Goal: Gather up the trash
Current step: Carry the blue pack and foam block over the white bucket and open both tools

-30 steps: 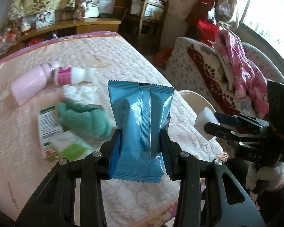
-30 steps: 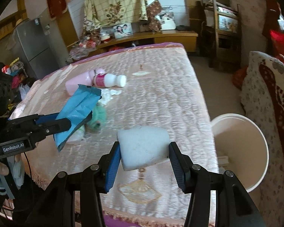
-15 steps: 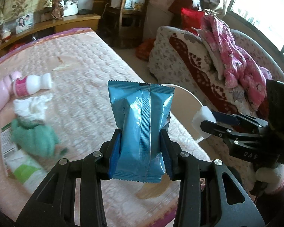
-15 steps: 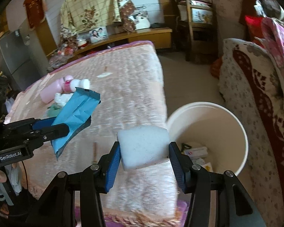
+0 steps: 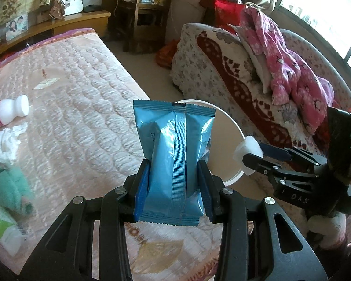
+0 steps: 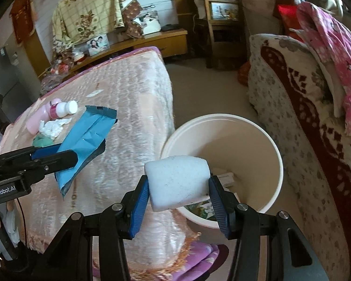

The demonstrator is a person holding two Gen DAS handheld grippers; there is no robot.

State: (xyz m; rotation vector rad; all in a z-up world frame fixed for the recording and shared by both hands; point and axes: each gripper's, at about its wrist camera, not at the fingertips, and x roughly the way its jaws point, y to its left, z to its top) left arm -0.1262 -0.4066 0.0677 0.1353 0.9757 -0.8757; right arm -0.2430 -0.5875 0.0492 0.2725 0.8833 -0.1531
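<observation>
- The left gripper (image 5: 173, 180) holds the blue packet (image 5: 173, 164) upright, over the bed (image 5: 82, 107) edge.
- The right gripper (image 6: 179, 187) clamps the white sponge (image 6: 177, 180) above the bin (image 6: 276, 164) rim.
- Only the right wrist view shows trash inside the bin.

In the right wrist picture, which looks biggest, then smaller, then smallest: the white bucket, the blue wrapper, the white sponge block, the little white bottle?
1. Round white plastic bucket
2. Shiny blue plastic wrapper and white foam sponge block: similar, and the sponge sits nearest the camera, so unsure
3. Small white bottle with pink label
</observation>
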